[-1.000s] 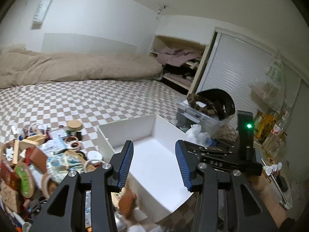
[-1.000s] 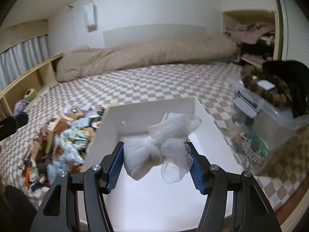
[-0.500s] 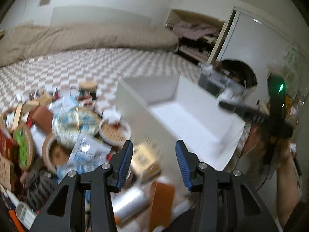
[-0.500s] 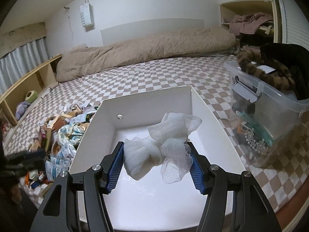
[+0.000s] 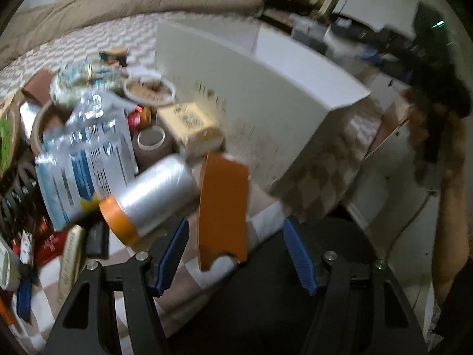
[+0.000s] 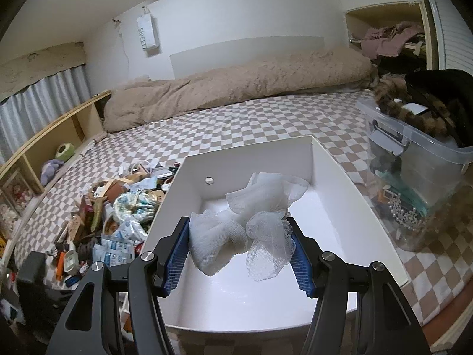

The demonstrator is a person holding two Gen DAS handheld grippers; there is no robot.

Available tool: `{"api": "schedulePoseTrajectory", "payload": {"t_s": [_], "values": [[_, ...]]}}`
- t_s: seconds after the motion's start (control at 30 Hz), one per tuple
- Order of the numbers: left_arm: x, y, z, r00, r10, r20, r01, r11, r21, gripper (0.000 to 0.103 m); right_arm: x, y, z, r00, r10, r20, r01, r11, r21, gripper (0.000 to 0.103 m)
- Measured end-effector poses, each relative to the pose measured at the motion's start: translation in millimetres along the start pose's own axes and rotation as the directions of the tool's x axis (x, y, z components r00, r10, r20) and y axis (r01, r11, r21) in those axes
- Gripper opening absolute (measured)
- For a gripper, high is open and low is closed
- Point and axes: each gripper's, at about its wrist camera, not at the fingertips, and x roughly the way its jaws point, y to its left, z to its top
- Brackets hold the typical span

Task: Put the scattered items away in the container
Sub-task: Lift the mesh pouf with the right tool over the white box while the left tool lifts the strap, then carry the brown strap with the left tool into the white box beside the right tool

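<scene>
Right gripper (image 6: 240,251) on my feed is clamped on a bundle of white mesh fabric (image 6: 245,224), both blue pads pressed into its sides, and it hangs over the open white container (image 6: 331,183), above the bare floor inside; part of the fabric puffs up ahead of the fingertips. My left gripper (image 5: 236,254) has its jaws opening, pointed down at the clutter just beside the container's outer wall (image 5: 266,103). An orange card-like piece (image 5: 223,207) stands in the gap between the pads, though I cannot tell whether either pad touches it since that view is blurred. Just left of it lies a roll of clear film with an orange end (image 5: 150,195), and beyond that a blue and white packet (image 5: 85,153). From the right wrist view the pile of scattered items (image 6: 118,207) sits on the checked cover (image 6: 266,118) against the container's left side
</scene>
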Motion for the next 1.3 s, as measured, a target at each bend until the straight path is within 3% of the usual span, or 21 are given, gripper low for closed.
{"api": "schedulePoseTrajectory", "payload": {"t_s": [0.33, 0.43, 0.6, 0.93, 1.3], "values": [[48.9, -2.2, 13.0, 0.992, 0.101, -0.078, -0.102, 0.995, -0.014, 0.065, -4.3, 10.7, -5.0, 1.000, -0.018, 0.004, 0.018, 0.999, -0.027, 0.063], [51.1, -1.3, 15.6, 0.987, 0.141, -0.076, -0.142, 0.990, -0.009, 0.045, -5.3, 11.6, -5.5, 1.000, -0.020, 0.004, 0.020, 0.999, -0.026, 0.063], [42.6, 5.3, 14.3, 0.992, 0.111, -0.064, -0.114, 0.993, -0.041, 0.044, -7.6, 12.1, -5.2, 1.000, -0.021, 0.010, 0.021, 0.999, -0.026, 0.063], [-12.2, -1.6, 25.5, 0.994, 0.079, 0.078, -0.074, 0.996, -0.057, 0.044, -17.0, 20.5, -2.9, 0.999, -0.018, 0.030, 0.019, 0.999, -0.043, 0.063], [-68.1, -19.7, 69.4, 0.953, 0.068, 0.295, -0.053, 0.997, -0.058, 0.044, -27.1, 24.3, 1.9, 0.998, -0.018, 0.059, 0.021, 0.998, -0.060, 0.063]]}}
